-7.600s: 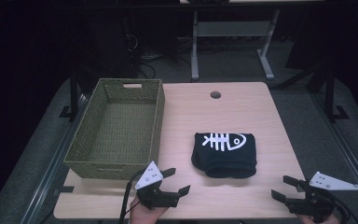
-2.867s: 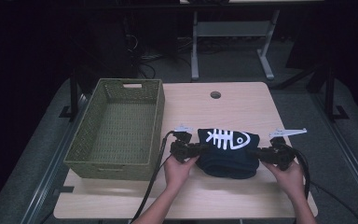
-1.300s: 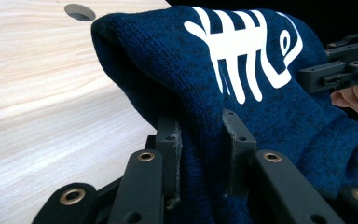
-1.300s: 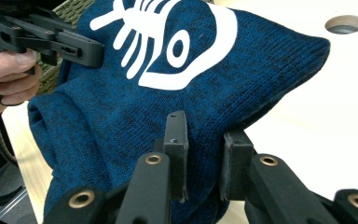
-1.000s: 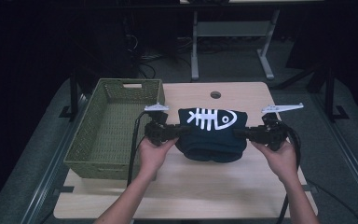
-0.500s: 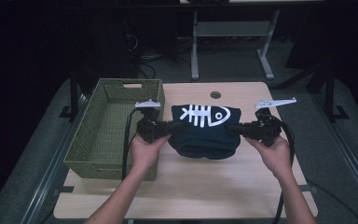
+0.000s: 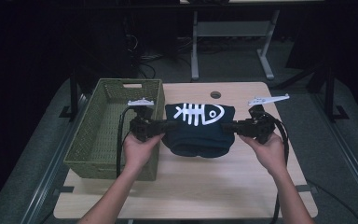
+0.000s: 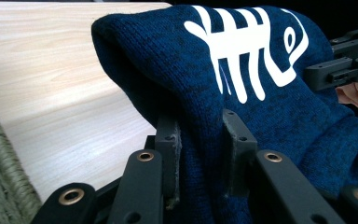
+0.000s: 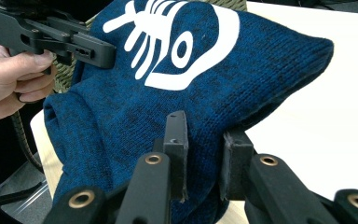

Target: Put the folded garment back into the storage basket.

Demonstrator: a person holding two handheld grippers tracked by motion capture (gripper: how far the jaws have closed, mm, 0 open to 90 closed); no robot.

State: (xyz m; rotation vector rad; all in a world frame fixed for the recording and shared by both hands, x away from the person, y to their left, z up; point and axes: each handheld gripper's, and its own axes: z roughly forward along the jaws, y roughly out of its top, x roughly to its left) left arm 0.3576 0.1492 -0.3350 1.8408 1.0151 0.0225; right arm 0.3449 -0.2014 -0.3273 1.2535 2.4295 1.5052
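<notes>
sweater (image 7: 200, 128) now lifted off table (image 7: 186, 186), shifted toward basket (image 7: 102, 135) since a second ago; left gripper (image 7: 162, 126) and right gripper (image 7: 227, 126) both clamped on it; placement pending.

Light falls from above onto the desk (image 7: 242, 186), leaving the room beyond it nearly black. From overhead everything looks soft and grainy. Close up, my fingers (image 8: 168, 154) blur slightly (the knit behind stays crisp), and the desk glares pale.

Lab or recording room, dim. Bare wood desk (image 7: 242, 186) with cable hole (image 7: 215, 94), dark floor with loose cables (image 7: 144, 70). Second desk's metal frame (image 7: 233, 32) behind.
</notes>
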